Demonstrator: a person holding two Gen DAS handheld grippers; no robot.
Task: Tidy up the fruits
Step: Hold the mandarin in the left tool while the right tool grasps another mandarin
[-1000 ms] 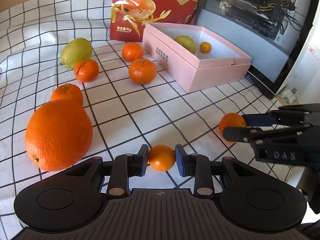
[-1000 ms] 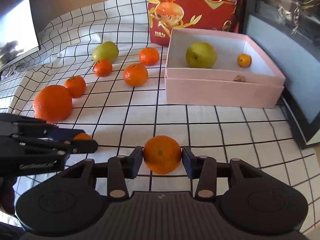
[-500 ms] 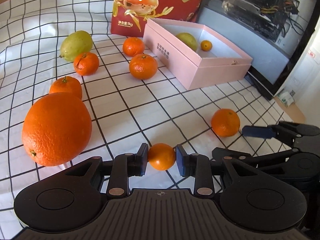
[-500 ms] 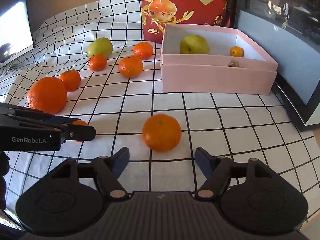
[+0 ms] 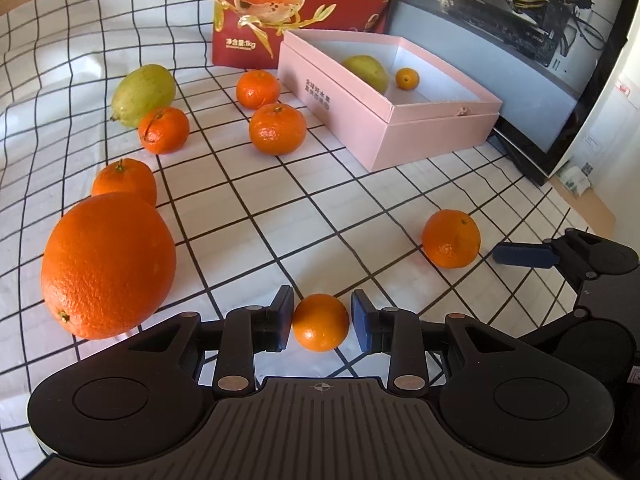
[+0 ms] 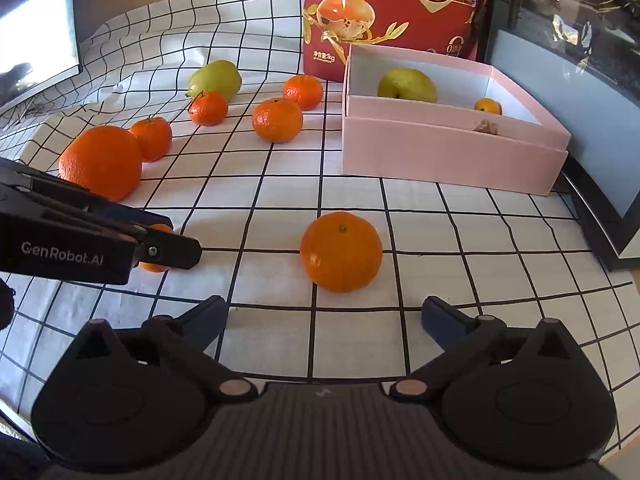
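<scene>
Orange fruit lies scattered over a white cloth with a black grid (image 6: 440, 240) — mandarins, one large orange and a green-yellow pear. The left gripper (image 5: 321, 322) pinches a small kumquat-sized orange (image 5: 321, 323) between its blue pads, the fruit sitting low over the cloth just ahead of the gripper body. In the right wrist view the same gripper (image 6: 176, 246) reaches in from the left edge, the small fruit half hidden behind its finger.

The right gripper (image 6: 324, 314) stands spread wide, its jaws having just been opening; nothing is between them. A mandarin (image 6: 341, 251) rests on the cloth just beyond its fingertips, apart from both pads. From the left wrist view that mandarin (image 5: 451, 238) sits near one blue-tipped finger of the right gripper (image 5: 524, 255), not touching it.

At the back right an open pink box (image 6: 452, 152) holds a pear (image 6: 407, 85) and a small orange (image 6: 488, 106), well apart from each other. A red bag printed with fruit (image 6: 396, 12) stands upright behind the box. To the left, a large orange (image 5: 108, 264) lies touching or just in front of a stemmed mandarin (image 5: 125, 181); further back are three more mandarins (image 5: 277, 129) and a second pear (image 5: 143, 94) on the cloth.
</scene>
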